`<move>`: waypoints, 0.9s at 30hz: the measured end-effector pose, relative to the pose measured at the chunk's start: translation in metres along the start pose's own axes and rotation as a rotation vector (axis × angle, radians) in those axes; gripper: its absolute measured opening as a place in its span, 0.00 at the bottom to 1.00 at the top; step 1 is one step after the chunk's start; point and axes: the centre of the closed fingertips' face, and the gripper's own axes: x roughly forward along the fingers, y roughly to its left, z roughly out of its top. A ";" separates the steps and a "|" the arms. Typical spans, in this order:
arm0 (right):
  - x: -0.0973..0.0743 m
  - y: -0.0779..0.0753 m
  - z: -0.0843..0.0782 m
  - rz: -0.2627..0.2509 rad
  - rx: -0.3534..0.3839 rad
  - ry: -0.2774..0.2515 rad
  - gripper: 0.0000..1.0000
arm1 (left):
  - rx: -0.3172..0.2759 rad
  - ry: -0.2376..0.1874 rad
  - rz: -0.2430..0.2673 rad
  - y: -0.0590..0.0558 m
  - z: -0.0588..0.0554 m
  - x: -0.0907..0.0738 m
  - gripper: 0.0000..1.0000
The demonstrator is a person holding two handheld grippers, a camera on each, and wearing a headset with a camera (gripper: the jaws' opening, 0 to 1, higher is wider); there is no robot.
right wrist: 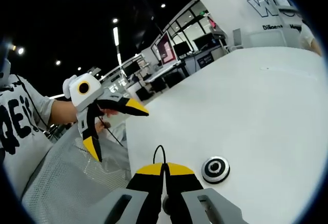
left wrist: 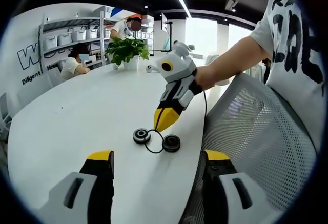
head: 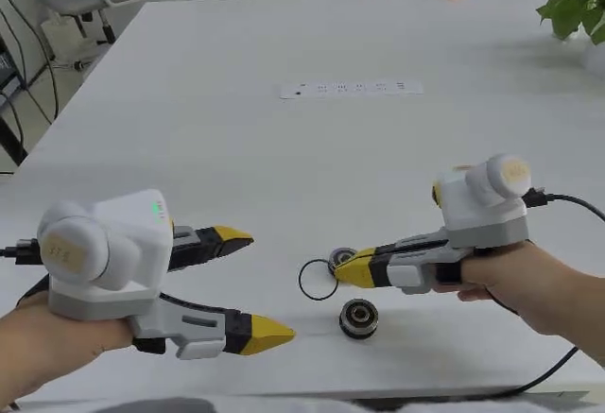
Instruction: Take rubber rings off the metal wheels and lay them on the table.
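1. Rubber ring [head: 301,281] and two metal wheels are on the white desk [head: 284,148], near its front edge.
2. Left tool [head: 253,285] hovers at the left side, jaws wide apart, holding nothing.
3. Right tool [head: 345,269] has its jaws closed and pinches the ring at one side.
4. Far wheel [head: 340,257] sits just behind the right tool's tips; near wheel [head: 359,318] lies just beside them.
5. The ring is a thin black loop between both wheels, on neither.

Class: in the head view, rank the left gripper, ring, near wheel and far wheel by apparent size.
1. left gripper, though it is nearest the camera.
2. ring and near wheel: they look about alike.
3. far wheel, partly hidden behind the right gripper, so unsure.
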 end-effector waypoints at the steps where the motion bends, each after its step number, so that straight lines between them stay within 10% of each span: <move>1: 0.002 -0.001 0.000 -0.003 -0.006 0.007 0.00 | -0.002 0.000 0.003 0.000 -0.001 -0.001 0.68; 27: 0.037 -0.020 -0.028 -0.103 -0.163 0.188 0.10 | -0.027 0.030 0.020 0.007 -0.015 -0.007 0.69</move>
